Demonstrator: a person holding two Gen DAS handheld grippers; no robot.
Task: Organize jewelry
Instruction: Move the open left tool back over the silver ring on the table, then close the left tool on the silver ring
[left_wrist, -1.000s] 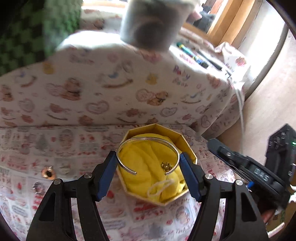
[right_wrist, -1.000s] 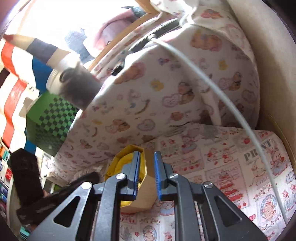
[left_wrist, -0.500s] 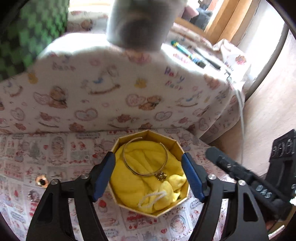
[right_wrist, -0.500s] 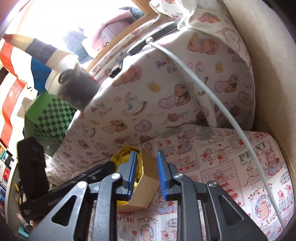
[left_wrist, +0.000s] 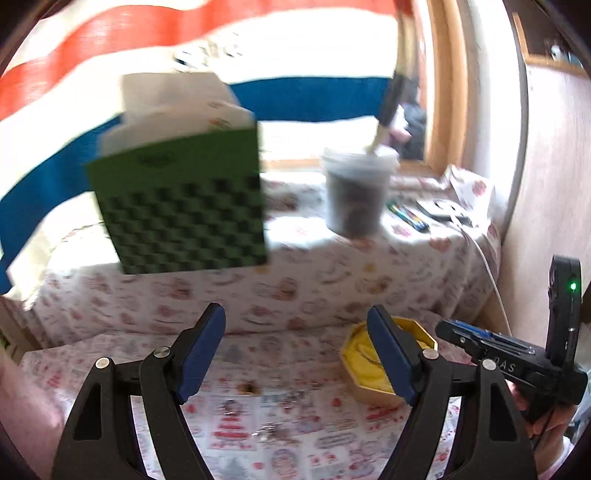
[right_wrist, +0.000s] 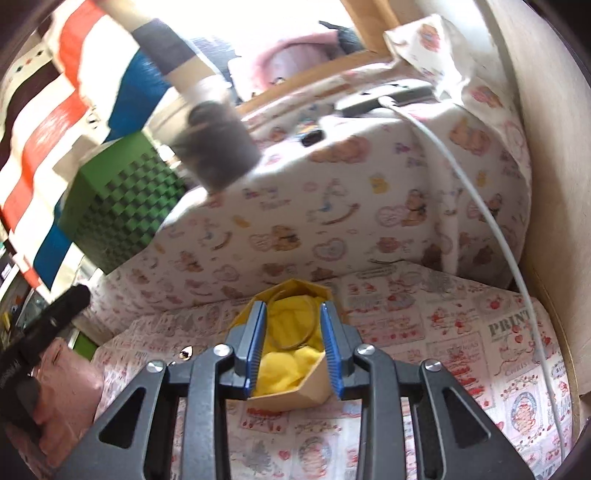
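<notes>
An octagonal gold box lined with yellow cloth holds a thin metal bangle. In the left wrist view the box sits at the right, partly behind my right finger. My left gripper is open and empty, raised above the printed cloth. Small jewelry pieces lie on the cloth: a gold one and silver ones. My right gripper is open, its fingers on either side of the box's near part. One small piece lies left of the box.
A green checkered box and a dark cup with a brush stand on the raised covered surface behind. A white cable runs down the right side. A wall bounds the right.
My left gripper let go of the bangle, which now lies in the box, then drew back left and tilted up. My right gripper opened wider and moved over the box.
</notes>
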